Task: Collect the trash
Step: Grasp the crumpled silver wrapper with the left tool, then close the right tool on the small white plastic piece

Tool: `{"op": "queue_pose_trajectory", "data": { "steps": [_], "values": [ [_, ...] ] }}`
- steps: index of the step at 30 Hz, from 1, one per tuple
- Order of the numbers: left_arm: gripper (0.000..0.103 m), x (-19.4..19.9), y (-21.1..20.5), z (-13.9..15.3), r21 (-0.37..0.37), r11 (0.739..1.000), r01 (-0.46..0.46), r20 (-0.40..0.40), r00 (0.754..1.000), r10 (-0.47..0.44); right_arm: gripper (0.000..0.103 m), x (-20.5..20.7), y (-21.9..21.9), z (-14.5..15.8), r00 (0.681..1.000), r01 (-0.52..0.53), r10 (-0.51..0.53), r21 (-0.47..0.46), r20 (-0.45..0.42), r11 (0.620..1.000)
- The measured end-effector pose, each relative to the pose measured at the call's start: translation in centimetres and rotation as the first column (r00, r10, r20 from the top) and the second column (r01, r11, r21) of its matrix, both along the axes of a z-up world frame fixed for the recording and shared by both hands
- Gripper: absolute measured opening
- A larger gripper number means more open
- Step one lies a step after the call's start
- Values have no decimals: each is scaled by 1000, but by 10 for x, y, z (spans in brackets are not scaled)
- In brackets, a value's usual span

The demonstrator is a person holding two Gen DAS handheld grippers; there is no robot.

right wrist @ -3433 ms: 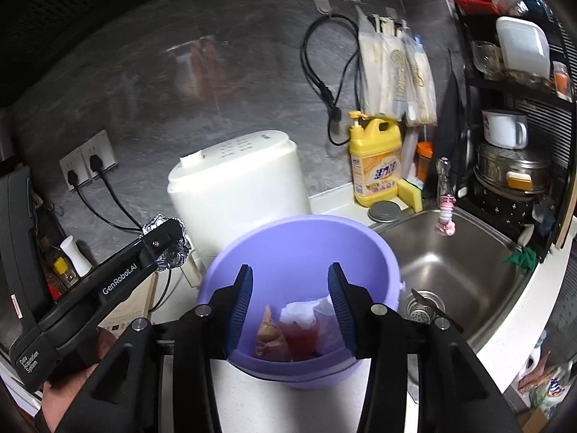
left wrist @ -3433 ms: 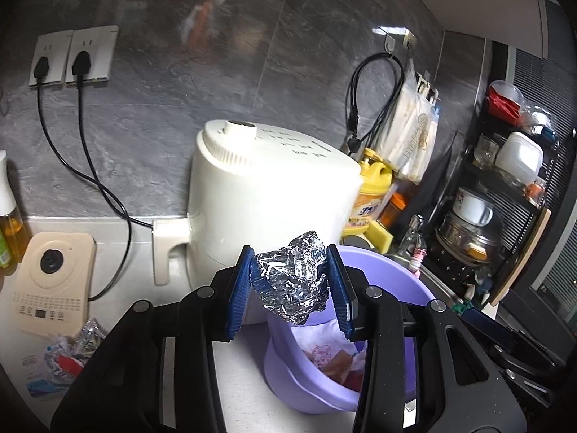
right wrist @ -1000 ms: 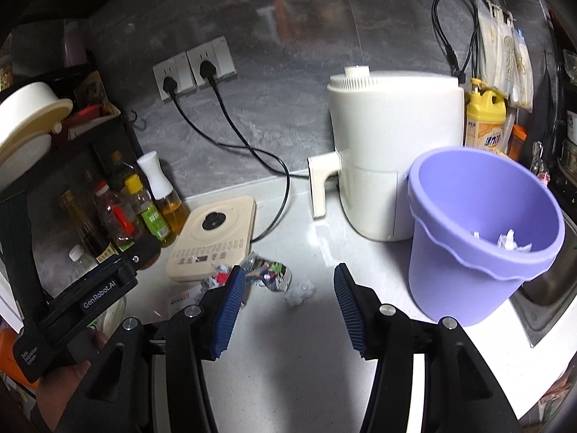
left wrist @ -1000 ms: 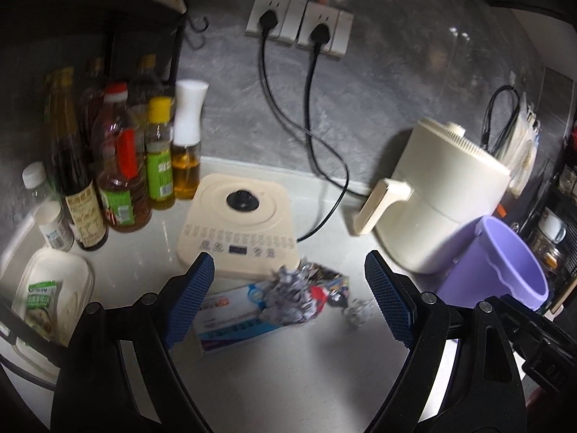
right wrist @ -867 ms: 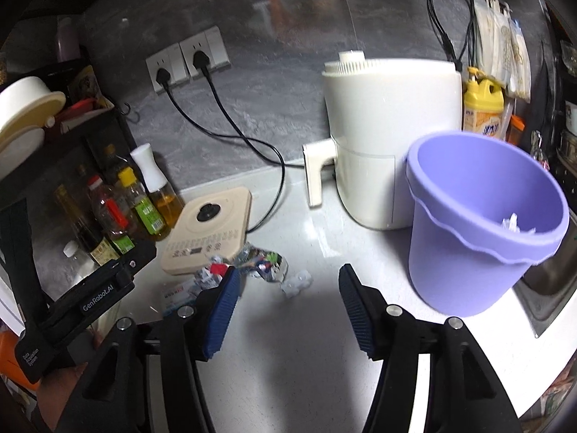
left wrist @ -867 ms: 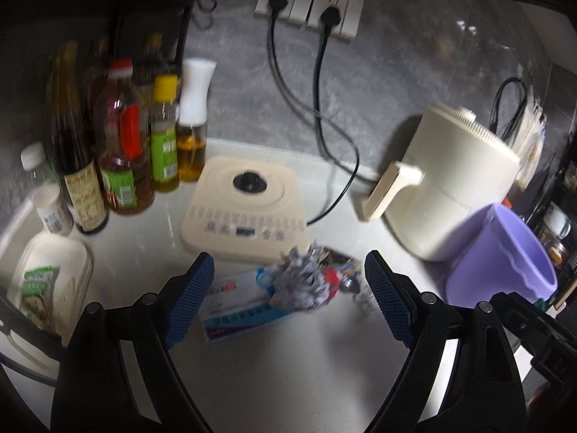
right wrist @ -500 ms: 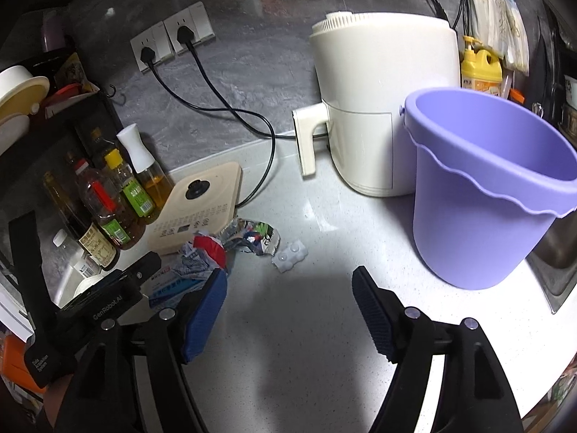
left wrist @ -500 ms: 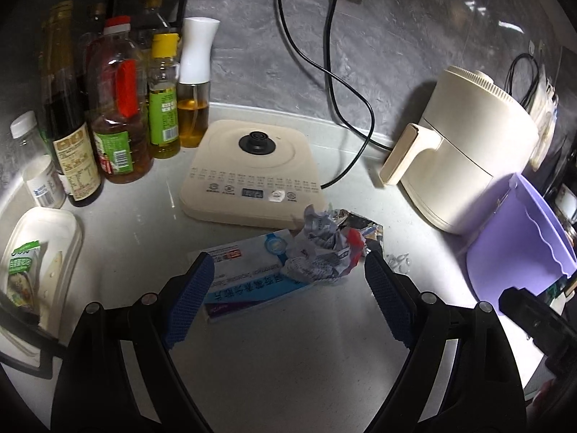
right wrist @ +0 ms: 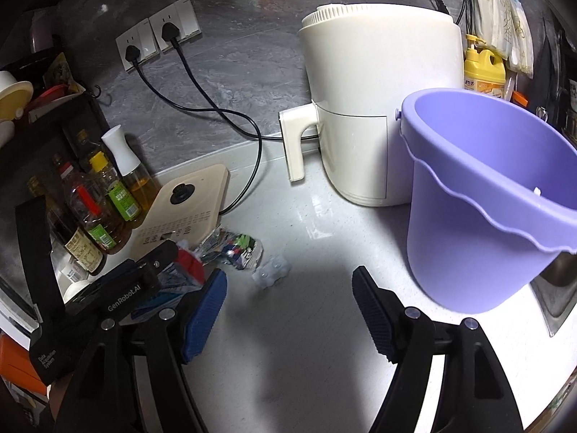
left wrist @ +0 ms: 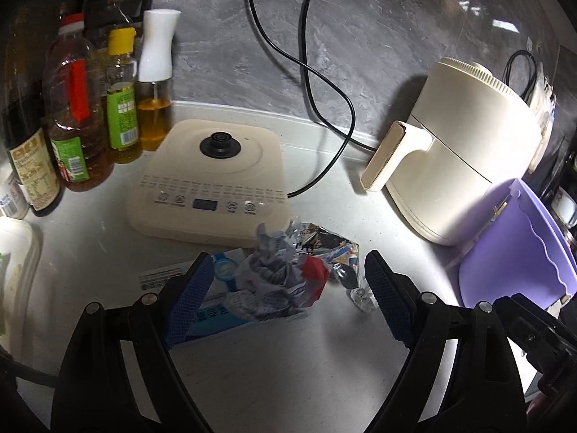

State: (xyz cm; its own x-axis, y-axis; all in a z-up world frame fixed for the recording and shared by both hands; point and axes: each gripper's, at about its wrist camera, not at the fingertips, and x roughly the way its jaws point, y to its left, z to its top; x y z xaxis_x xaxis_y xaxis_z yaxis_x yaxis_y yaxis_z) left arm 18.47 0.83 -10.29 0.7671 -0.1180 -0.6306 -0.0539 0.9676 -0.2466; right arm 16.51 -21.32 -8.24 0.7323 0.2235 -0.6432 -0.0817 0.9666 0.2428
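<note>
A crumpled wad of printed paper with a red patch [left wrist: 285,278] lies on the white counter on a blue-and-white flat packet [left wrist: 216,306]. A shiny snack wrapper [left wrist: 324,245] lies just behind it and a small clear blister piece [left wrist: 362,294] to its right. My left gripper [left wrist: 285,303] is open, its blue pads either side of the wad, just above it. My right gripper [right wrist: 288,310] is open and empty over bare counter. The wrapper [right wrist: 234,249] and blister piece [right wrist: 270,270] lie ahead of it. The purple bucket [right wrist: 476,216] stands at the right.
A cream induction hob [left wrist: 212,180] sits behind the trash, with oil and sauce bottles [left wrist: 79,119] at the left. A white air fryer [left wrist: 458,166] stands beside the purple bucket [left wrist: 523,252]. Black cords run to wall sockets [right wrist: 158,39]. A sink edge [right wrist: 555,288] lies at the far right.
My left gripper has dropped lower and closer to the crumpled wad, which now sits between its open pads. My right gripper has moved down toward the counter. The foil held earlier is gone.
</note>
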Motion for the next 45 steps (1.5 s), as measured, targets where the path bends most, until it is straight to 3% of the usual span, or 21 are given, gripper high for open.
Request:
{"op": "queue_pose_trajectory", "data": {
  "steps": [9,11,13,17,29,33,39,45],
  "values": [
    [84,17,-7,-19,-25,1000,-14,-24,1000,14,71,12,-2,-3,1000,5,-5,-19,-7,1000],
    [72,17,-5,-21,-29,999,-26,-24,999,25,71,12,-2,-4,1000,5,-5,-21,-10,1000],
    [45,19,-3,-24,-46,999,-28,-37,999,27,71,13,-1,-4,1000,5,-5,-25,-9,1000],
    [26,15,1,-19,-41,998,-42,-16,999,41,71,14,1,-5,1000,2,-3,-26,-12,1000],
    [23,6,25,13,-13,996,-85,90,992,86,71,27,21,-9,999,-36,36,-16,-15,999],
    [23,9,36,16,13,992,-125,106,987,122,66,37,30,-17,998,-55,54,-11,-29,998],
    [23,22,48,8,32,988,-153,87,985,149,57,57,48,-39,993,-91,90,-10,-71,996],
    [23,33,50,-2,57,983,-174,54,984,171,57,76,60,-61,986,-121,118,-23,-116,992]
  ]
}}
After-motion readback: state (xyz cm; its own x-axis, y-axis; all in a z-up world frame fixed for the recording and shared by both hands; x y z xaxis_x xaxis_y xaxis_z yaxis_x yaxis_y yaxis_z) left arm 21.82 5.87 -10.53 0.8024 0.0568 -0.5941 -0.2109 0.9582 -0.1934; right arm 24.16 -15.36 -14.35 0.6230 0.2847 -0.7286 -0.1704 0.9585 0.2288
